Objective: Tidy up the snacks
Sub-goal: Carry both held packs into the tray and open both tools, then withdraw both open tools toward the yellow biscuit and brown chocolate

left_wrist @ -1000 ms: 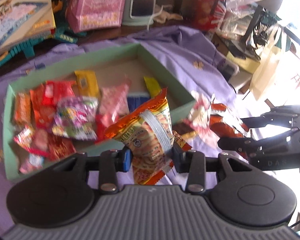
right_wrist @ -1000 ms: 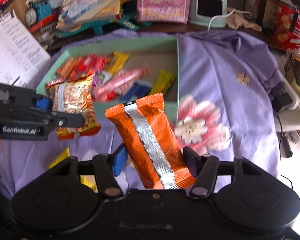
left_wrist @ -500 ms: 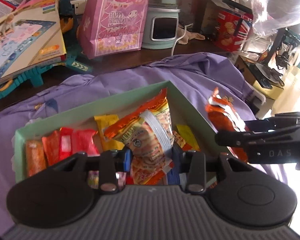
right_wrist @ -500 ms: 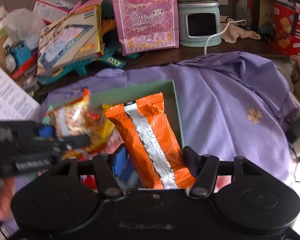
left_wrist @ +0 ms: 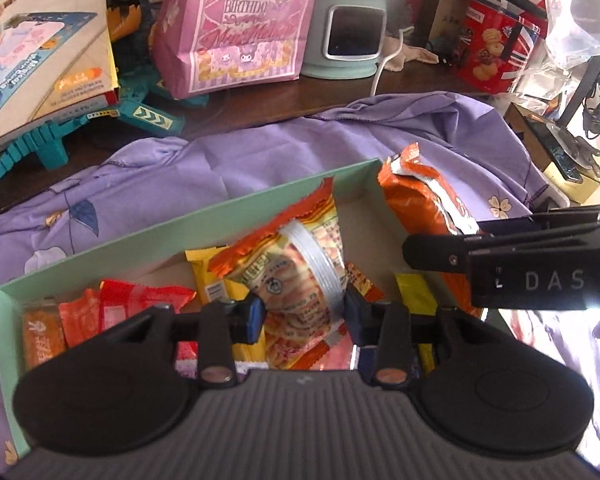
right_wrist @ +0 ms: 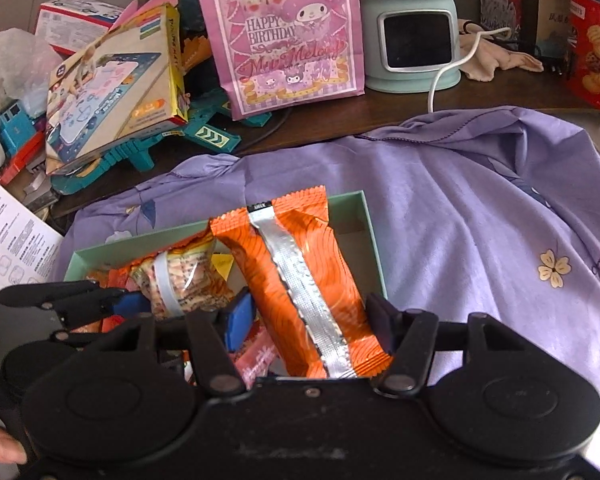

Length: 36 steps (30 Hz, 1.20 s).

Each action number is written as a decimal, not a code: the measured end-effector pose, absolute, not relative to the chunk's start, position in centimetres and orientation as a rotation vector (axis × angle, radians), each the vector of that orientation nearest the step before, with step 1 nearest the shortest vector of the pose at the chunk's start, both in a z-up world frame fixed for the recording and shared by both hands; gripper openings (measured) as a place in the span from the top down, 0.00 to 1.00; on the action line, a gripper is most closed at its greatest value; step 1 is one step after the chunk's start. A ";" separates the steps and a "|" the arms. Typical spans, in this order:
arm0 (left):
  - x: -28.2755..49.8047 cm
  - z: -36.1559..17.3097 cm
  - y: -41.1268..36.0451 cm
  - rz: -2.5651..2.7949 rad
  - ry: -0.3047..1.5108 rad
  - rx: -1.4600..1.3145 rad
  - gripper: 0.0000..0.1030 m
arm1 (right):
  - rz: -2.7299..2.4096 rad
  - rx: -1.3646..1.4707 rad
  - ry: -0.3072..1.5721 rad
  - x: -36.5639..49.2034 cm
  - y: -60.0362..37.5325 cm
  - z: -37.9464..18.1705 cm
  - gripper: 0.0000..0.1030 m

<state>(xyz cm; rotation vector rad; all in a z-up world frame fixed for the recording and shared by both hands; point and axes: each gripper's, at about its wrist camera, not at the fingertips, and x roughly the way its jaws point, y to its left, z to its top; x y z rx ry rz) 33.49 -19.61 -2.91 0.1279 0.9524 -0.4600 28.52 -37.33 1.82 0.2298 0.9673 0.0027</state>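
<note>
My left gripper (left_wrist: 302, 316) is shut on a yellow-orange snack packet (left_wrist: 296, 276) and holds it over the green box (left_wrist: 100, 252), which holds several small snacks. My right gripper (right_wrist: 312, 320) is shut on an orange packet with a silver seam (right_wrist: 300, 280), held over the box's right end (right_wrist: 374, 248). In the left wrist view the right gripper (left_wrist: 540, 256) and its orange packet (left_wrist: 420, 200) are at the right. In the right wrist view the left gripper (right_wrist: 92, 300) and its packet (right_wrist: 180, 280) are at the left.
The box sits on a purple flowered cloth (right_wrist: 480, 220). Behind it stand a pink birthday bag (right_wrist: 288, 36), a mint appliance with a white cord (right_wrist: 412, 40), a toy box on teal track (right_wrist: 120, 88), a toy train (right_wrist: 4, 132) and a red biscuit tin (left_wrist: 496, 52).
Both grippers have moved forward with their packets, from in front of the box to over it. Both stay shut on their packets.
</note>
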 end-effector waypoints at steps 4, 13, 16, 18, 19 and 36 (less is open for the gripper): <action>34.1 -3.4 -19.8 -0.453 0.954 0.131 0.62 | 0.000 0.241 0.973 29.4 -37.3 1.3 0.41; 33.6 -2.8 -19.6 -0.370 0.921 0.156 0.01 | -0.006 0.239 0.941 28.5 -37.3 1.8 0.19; 32.6 -2.3 -19.2 -0.363 0.923 0.150 0.01 | -0.013 0.234 0.936 27.5 -37.4 2.4 0.19; 31.7 -2.0 -19.1 -0.363 0.925 0.153 0.01 | -0.016 0.227 0.930 26.7 -37.4 2.9 0.16; 31.3 -1.8 -19.0 -0.362 0.926 0.154 0.01 | -0.018 0.221 0.925 26.2 -37.3 3.2 0.15; 20.1 2.4 -17.6 -0.385 0.908 0.144 0.00 | -0.003 0.189 0.858 15.6 -35.5 8.3 0.00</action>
